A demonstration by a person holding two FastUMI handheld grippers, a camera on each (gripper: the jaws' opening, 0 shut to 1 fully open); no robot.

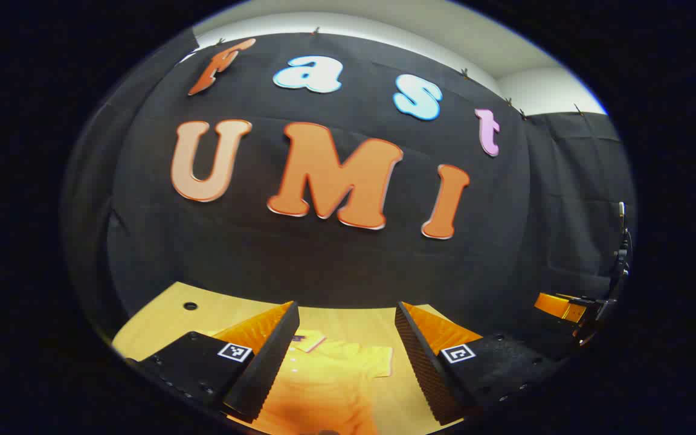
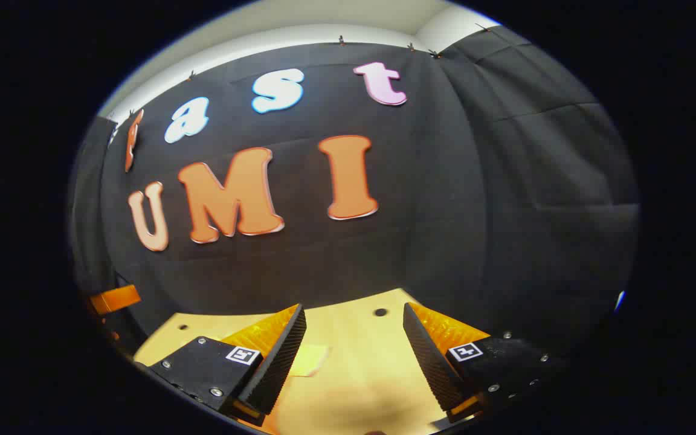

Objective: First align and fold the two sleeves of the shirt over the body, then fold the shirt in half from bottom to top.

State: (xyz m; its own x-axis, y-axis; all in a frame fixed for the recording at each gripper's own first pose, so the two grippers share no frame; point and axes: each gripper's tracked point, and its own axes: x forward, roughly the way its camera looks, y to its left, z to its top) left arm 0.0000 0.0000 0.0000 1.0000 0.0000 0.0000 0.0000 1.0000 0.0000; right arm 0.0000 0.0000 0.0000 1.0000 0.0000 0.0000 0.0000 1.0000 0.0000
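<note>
A yellow polo shirt [image 1: 330, 377] lies flat on the pale wooden table [image 1: 161, 329], collar [image 1: 307, 342] toward the far wall and one short sleeve [image 1: 380, 361] spread to the right. My left gripper [image 1: 346, 311] hovers over it, open, with nothing between its fingers. In the right gripper view a yellow corner of the shirt [image 2: 309, 360], probably a sleeve tip, rests on the table [image 2: 360, 338] beside the left finger. My right gripper [image 2: 353, 309] is open and empty above bare tabletop. Most of the shirt's lower body is hidden below the fingers.
The black cloth wall [image 1: 348, 266] rises right behind the table's far edge. Small round holes [image 1: 190, 306] [image 2: 380, 312] mark the tabletop. Part of the right gripper [image 1: 568, 307] juts in at the far right, and part of the left gripper [image 2: 115, 299] at the far left.
</note>
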